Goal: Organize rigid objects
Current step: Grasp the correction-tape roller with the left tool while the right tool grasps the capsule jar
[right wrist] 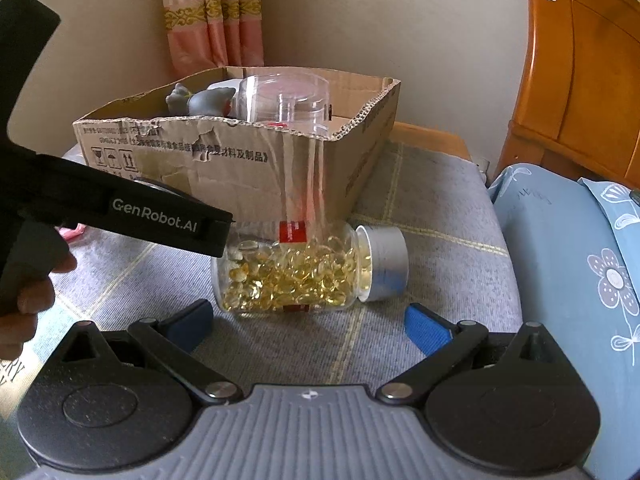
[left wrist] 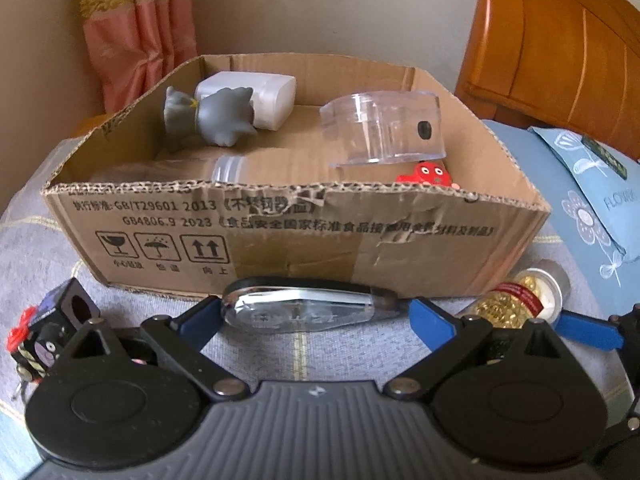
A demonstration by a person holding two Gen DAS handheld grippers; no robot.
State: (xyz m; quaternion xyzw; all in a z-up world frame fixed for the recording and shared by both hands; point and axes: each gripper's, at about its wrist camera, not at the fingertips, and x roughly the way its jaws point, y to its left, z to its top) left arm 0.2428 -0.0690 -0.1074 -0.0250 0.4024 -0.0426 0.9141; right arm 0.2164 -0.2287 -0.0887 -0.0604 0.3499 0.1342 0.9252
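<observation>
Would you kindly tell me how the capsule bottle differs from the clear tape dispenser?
The capsule bottle lies on its side on the grey cover outside the cardboard box; the clear tape dispenser sits inside it. The bottle holds yellow capsules and has a silver cap; the dispenser looks empty. Both are transparent.
</observation>
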